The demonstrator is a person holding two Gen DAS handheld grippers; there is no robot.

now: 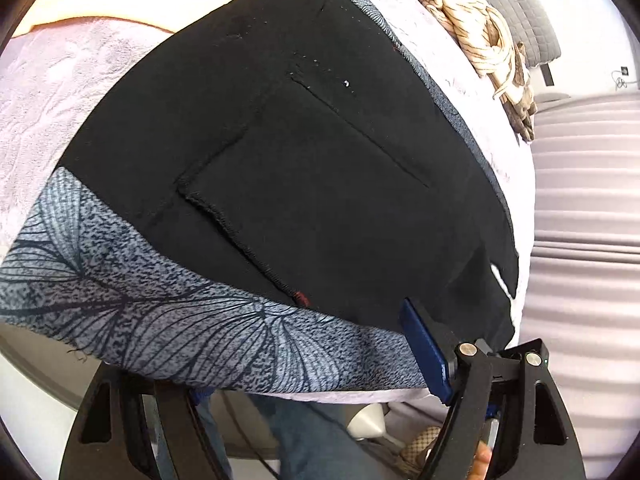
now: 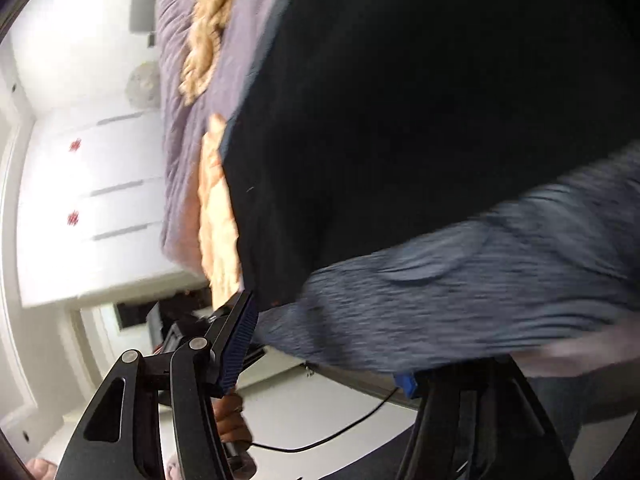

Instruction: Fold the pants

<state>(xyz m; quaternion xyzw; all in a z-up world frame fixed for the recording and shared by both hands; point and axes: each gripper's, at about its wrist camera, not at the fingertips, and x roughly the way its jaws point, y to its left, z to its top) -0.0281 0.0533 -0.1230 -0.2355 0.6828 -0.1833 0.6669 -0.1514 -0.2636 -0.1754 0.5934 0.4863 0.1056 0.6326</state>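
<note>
both grippers, left gripper (image 1: 280,376) and right gripper (image 2: 324,356), spread wide at the pants (image 1: 304,168) waistband on the bed (image 1: 60,80); likely mid-fold; next, pinch an edge.

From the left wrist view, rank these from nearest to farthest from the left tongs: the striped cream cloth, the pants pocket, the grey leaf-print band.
Measured from the left tongs:
1. Grey leaf-print band: right at the tongs, across the bottom of the view.
2. Pants pocket: middle of the black pants, beyond the band.
3. Striped cream cloth: upper right, past the pants on the lilac bedspread.
</note>
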